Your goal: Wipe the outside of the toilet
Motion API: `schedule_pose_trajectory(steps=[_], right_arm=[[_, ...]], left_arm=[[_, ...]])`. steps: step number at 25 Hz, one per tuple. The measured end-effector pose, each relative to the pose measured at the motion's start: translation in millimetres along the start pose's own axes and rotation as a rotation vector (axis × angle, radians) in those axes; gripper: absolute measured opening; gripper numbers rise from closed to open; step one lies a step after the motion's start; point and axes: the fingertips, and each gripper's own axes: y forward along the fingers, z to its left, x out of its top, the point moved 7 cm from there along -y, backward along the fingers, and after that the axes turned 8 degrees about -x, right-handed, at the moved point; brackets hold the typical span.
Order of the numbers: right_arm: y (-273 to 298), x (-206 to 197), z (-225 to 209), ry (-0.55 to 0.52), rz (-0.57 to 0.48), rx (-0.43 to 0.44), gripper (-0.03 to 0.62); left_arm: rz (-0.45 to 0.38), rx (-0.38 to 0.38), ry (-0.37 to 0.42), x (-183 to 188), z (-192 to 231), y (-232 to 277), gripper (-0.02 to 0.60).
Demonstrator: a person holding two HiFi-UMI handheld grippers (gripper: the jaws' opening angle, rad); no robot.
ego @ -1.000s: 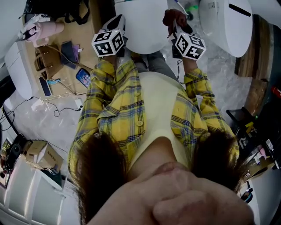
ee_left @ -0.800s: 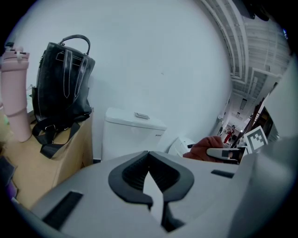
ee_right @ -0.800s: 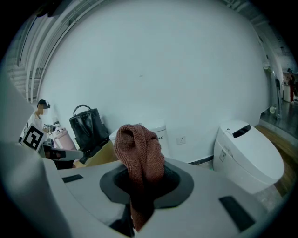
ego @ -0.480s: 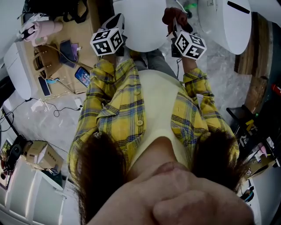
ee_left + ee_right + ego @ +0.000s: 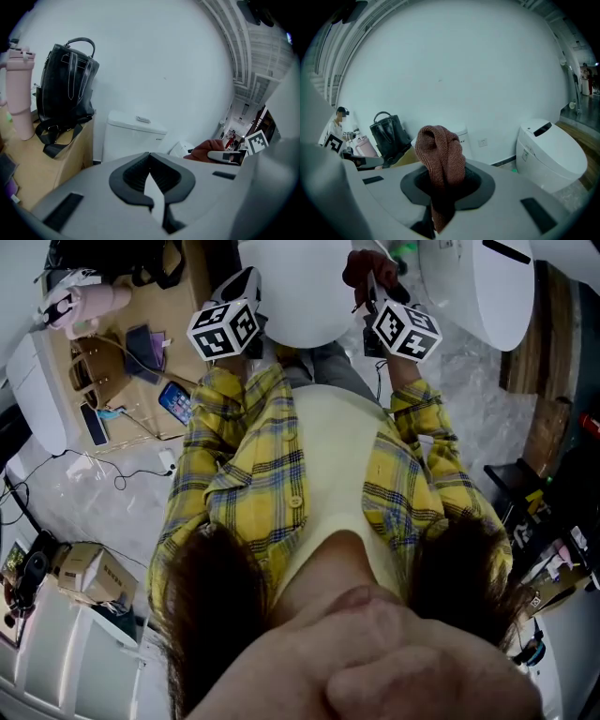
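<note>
Stands over the white toilet (image 5: 305, 296), with both grippers raised in front of a yellow plaid shirt (image 5: 253, 474). Pinches a reddish-brown knitted cloth (image 5: 439, 154) in the right gripper (image 5: 440, 190), with the jaws closed on its lower part and a thick fold bulging up past the tips. Carries nothing in the left gripper (image 5: 153, 197), with the jaws drawn together and only a thin sliver of gap behind the touching tips. Faces the cistern (image 5: 133, 136) against the white wall. Holds the cloth just beside the toilet's right edge in the head view; cannot tell whether it touches the porcelain. Has a wooden bench (image 5: 141, 371) to the toilet's left, with a black bag (image 5: 68, 84), a pink tumbler (image 5: 21, 98) and a phone (image 5: 176, 404) on it. Has a second white toilet (image 5: 551, 154) off to the right, well apart from the first.
</note>
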Motion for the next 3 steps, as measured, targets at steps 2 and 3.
schedule_pose_trajectory(steps=[2, 3], right_arm=[[1.0, 0.2, 1.7, -0.002, -0.001, -0.002, 0.081], [1.6, 0.2, 2.6, -0.005, -0.001, -0.004, 0.081]], left_arm=[[-0.003, 0.004, -0.002, -0.3, 0.9, -2.1, 0.008], [-0.005, 0.006, -0.004, -0.7, 1.3, -3.0, 0.008]])
